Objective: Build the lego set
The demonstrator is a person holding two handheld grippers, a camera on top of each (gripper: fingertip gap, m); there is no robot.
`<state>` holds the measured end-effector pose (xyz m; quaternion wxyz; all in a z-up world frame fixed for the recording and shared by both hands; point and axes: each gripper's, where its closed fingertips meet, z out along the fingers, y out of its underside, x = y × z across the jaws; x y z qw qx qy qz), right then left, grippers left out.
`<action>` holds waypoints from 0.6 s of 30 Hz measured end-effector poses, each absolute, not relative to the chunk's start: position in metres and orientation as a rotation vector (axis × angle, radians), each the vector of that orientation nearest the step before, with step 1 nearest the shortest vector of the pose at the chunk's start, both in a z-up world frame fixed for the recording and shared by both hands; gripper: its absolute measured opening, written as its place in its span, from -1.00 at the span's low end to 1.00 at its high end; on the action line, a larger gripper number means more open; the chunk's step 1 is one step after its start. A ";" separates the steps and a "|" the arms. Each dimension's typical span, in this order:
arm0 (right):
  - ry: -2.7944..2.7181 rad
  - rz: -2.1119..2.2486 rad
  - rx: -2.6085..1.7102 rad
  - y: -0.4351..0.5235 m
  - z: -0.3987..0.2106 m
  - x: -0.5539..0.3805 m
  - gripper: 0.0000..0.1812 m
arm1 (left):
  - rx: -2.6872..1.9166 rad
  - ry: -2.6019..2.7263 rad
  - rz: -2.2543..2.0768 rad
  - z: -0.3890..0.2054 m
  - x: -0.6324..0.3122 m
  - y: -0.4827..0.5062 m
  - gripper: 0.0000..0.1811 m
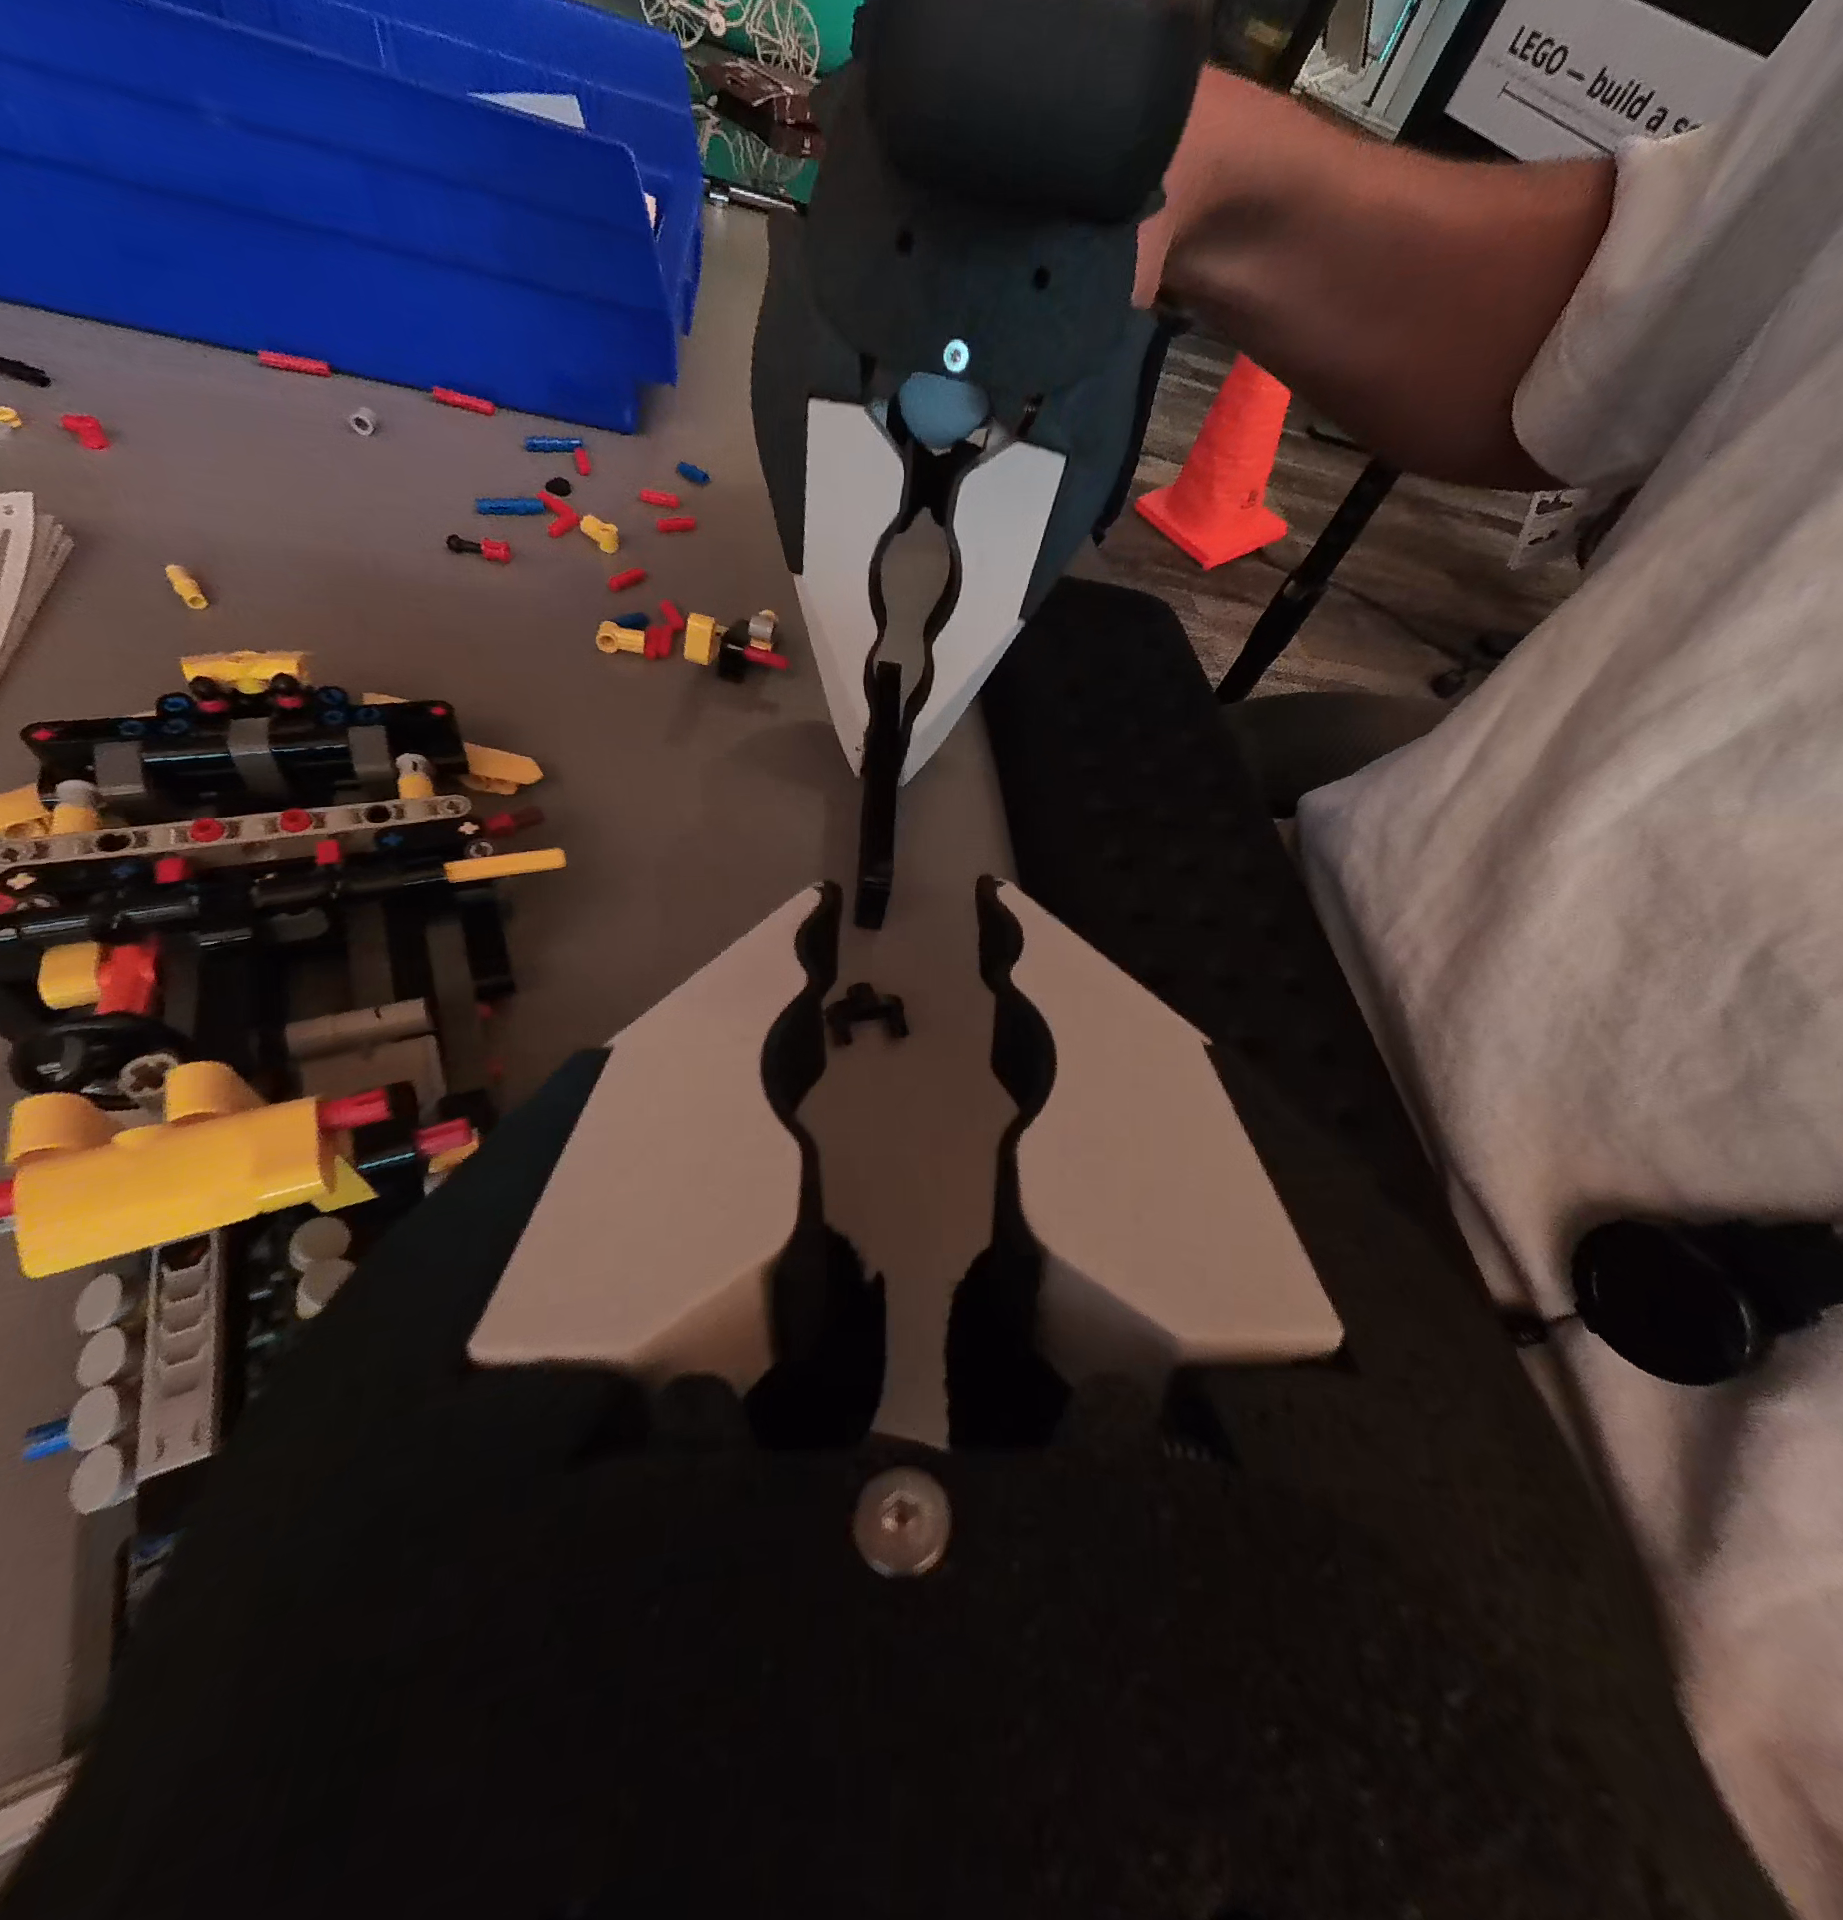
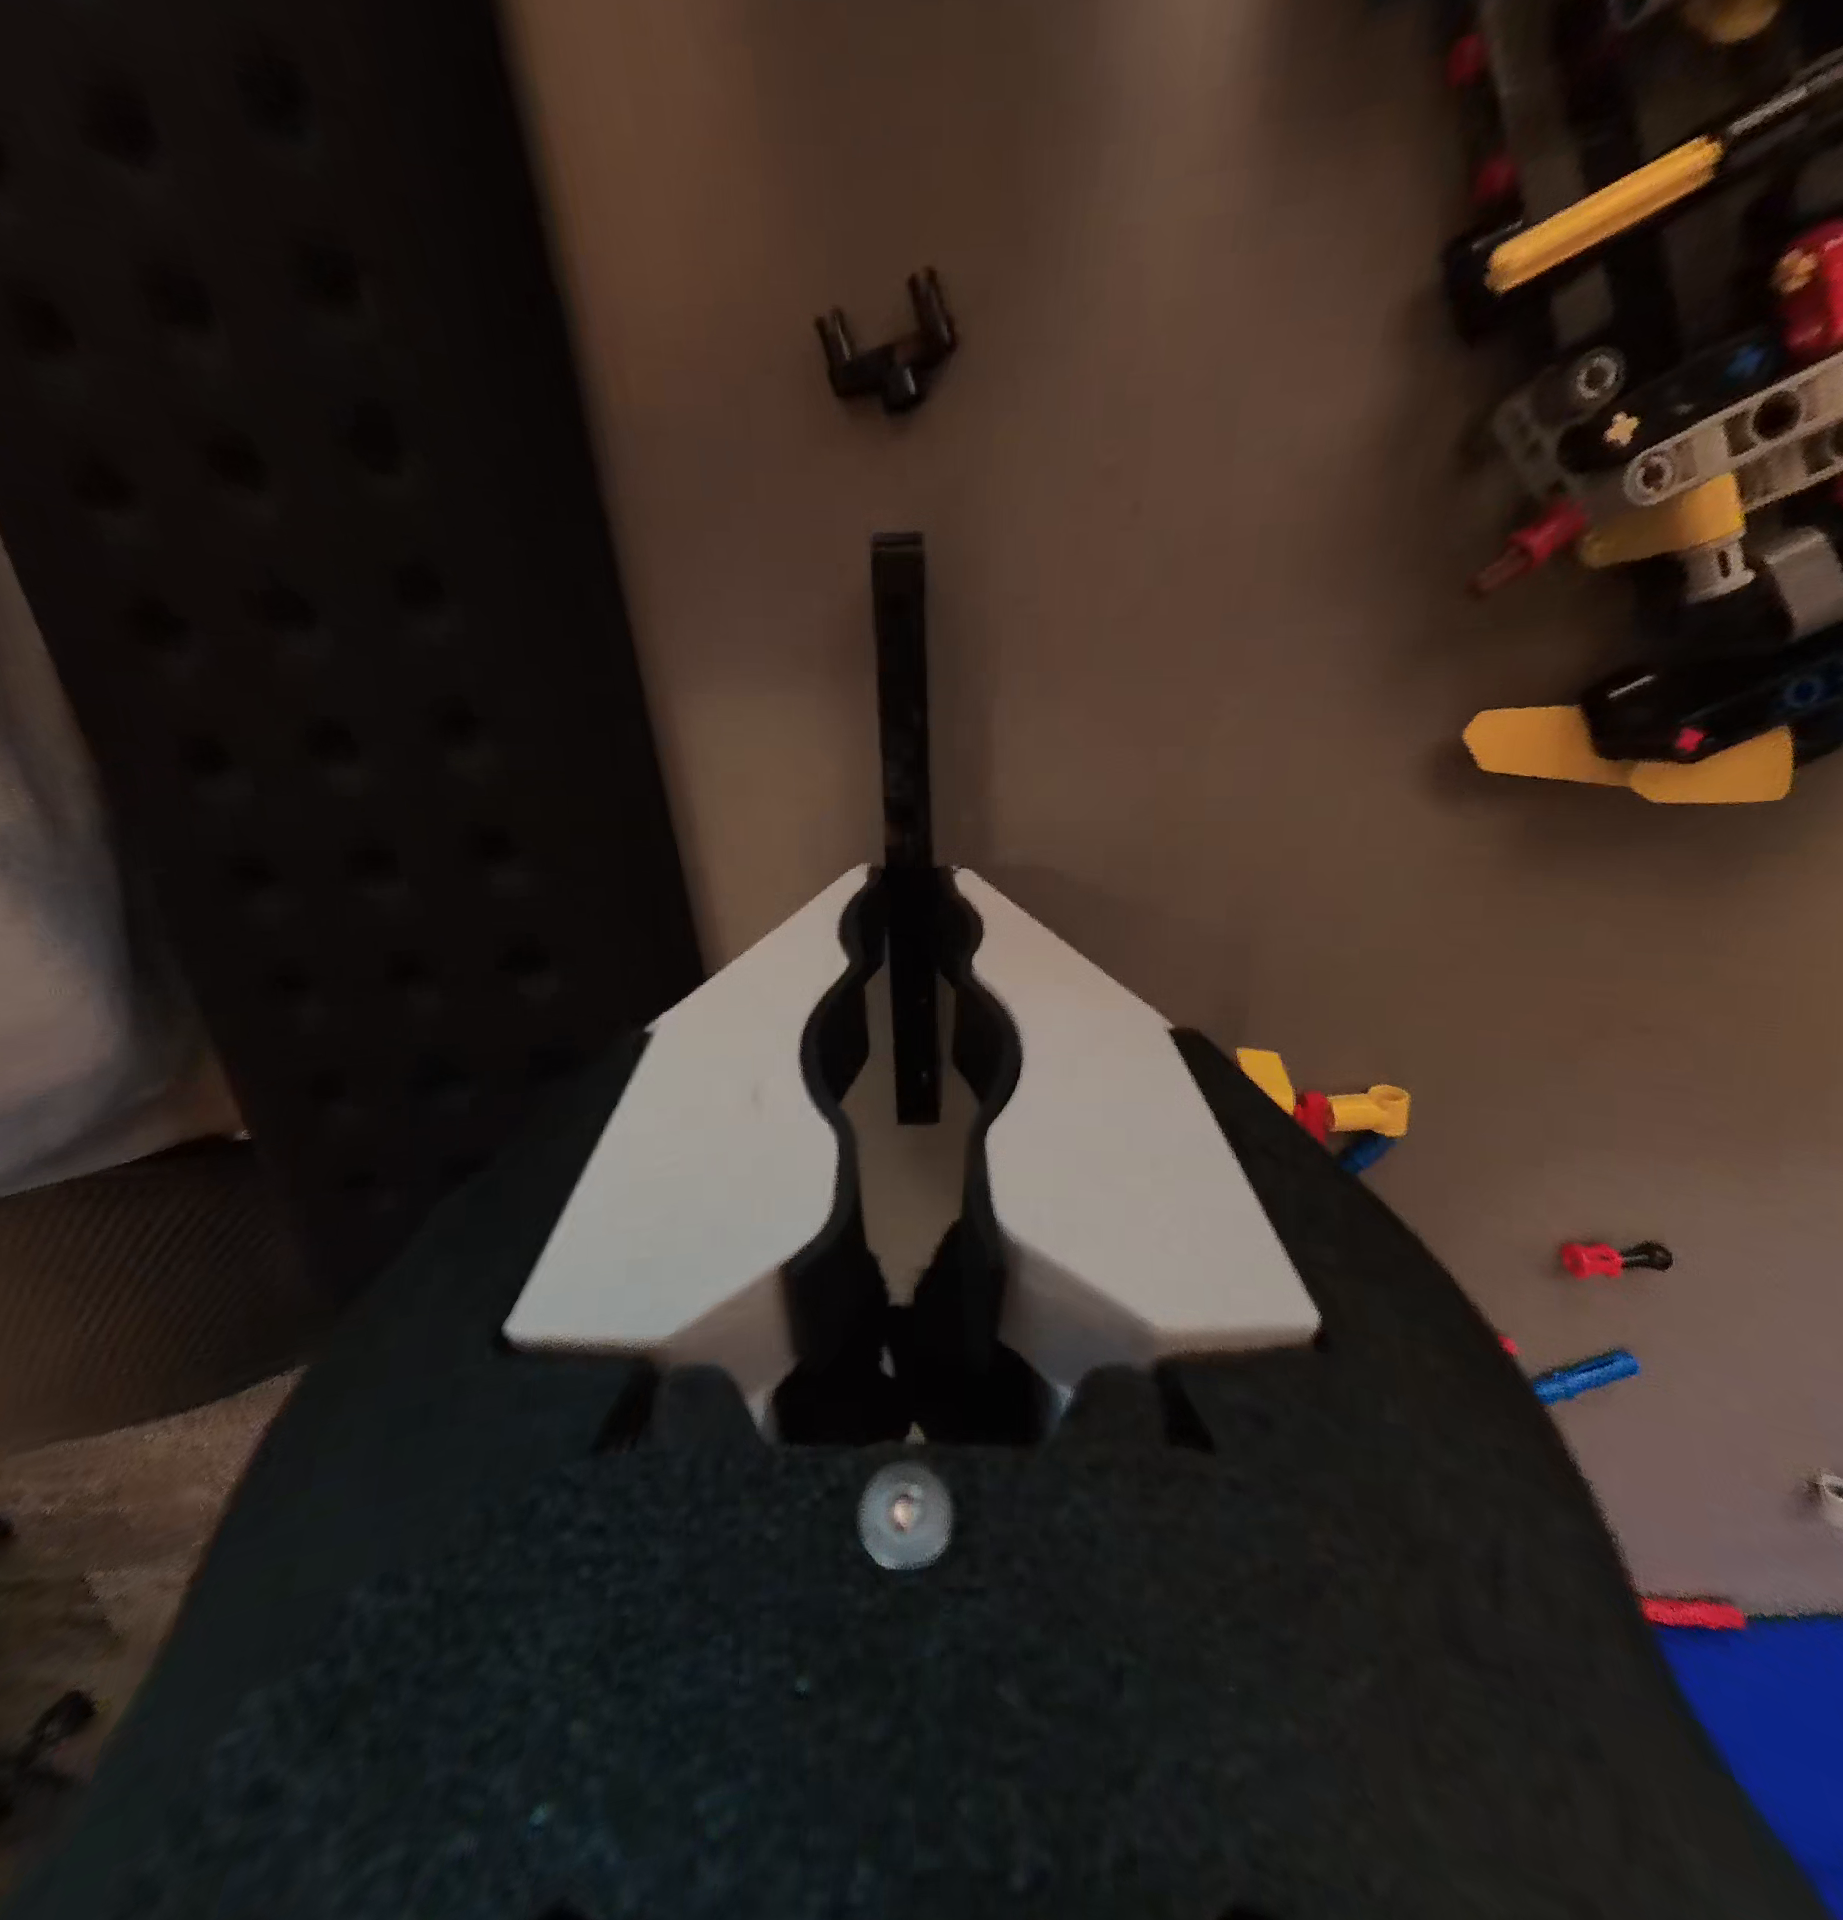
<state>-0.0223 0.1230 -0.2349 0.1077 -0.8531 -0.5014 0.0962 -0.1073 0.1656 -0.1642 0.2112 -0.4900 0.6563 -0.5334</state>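
My right gripper (image 2: 909, 878) is shut on a long thin black beam (image 2: 901, 727) that sticks out forward past its fingertips. In the left wrist view the right gripper (image 1: 881, 753) reaches in from the far side, and the black beam (image 1: 877, 821) points toward my left gripper (image 1: 906, 894). The left gripper is open, and the beam's end hangs just by its left fingertip (image 1: 821, 909) without being pinched. A small black connector piece (image 1: 865, 1013) lies on the grey table (image 1: 636, 831) between the left fingers, touching neither pad. It also shows in the right wrist view (image 2: 886, 348), beyond the beam's end.
A partly built black, yellow and grey model (image 1: 231, 883) lies left of the grippers. Loose small red, blue and yellow pieces (image 1: 636, 540) are scattered beyond it. Blue bins (image 1: 325, 208) stand at the back. A black perforated surface (image 1: 1156, 831) and a person's arm (image 1: 1364, 281) are on the right. Left tips to right tips: about 12 cm.
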 end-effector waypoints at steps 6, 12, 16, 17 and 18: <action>-1.131 0.162 -2.486 0.138 -0.200 0.039 -0.69 | -1.369 1.780 -1.545 -0.156 -0.107 0.167 -0.71; -0.872 0.335 -2.554 0.138 -0.224 0.070 -0.63 | -1.391 1.723 -1.648 -0.147 -0.106 0.164 -0.71; -0.975 0.228 -2.522 0.140 -0.243 0.065 -0.61 | -1.478 1.686 -1.661 -0.153 -0.102 0.168 -0.71; -0.990 0.232 -2.490 0.142 -0.242 0.060 -0.66 | -1.510 1.667 -1.664 -0.154 -0.100 0.170 -0.71; -1.005 0.234 -2.479 0.143 -0.243 0.056 -0.78 | -1.543 1.646 -1.663 -0.156 -0.098 0.173 -0.71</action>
